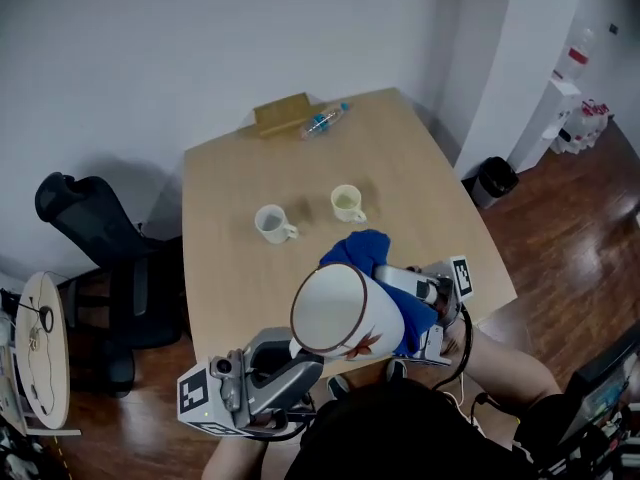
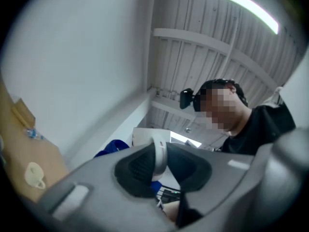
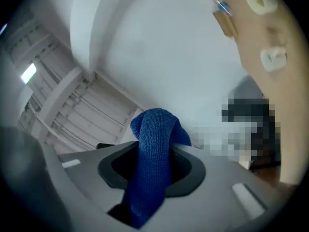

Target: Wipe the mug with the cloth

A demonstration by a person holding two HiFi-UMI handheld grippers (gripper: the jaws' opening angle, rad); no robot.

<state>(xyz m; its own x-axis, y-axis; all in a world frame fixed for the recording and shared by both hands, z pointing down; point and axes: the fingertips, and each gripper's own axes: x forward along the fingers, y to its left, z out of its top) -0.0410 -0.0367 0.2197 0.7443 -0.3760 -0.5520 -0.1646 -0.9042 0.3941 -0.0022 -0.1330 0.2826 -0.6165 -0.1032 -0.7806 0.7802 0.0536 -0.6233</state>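
A big white mug (image 1: 335, 313) with a brown rim and a leaf print hangs tilted over the table's near edge, its mouth towards me. My left gripper (image 1: 298, 360) is shut on the mug's handle (image 2: 160, 159), which shows white between its dark pads. The blue cloth (image 1: 366, 252) is bunched against the mug's right side. My right gripper (image 1: 415, 300) is shut on that blue cloth (image 3: 154, 146), which sticks up out of its jaws and hangs below them. In the left gripper view a piece of the cloth (image 2: 112, 147) shows behind the mug's body (image 2: 144, 136).
On the wooden table (image 1: 228, 298) stand a small white mug (image 1: 272, 223) and a cream mug (image 1: 346, 204). A plastic bottle (image 1: 325, 120) and a cardboard box (image 1: 280, 115) lie at the far edge. A black chair (image 1: 90, 228) stands left, a bin (image 1: 494, 178) right.
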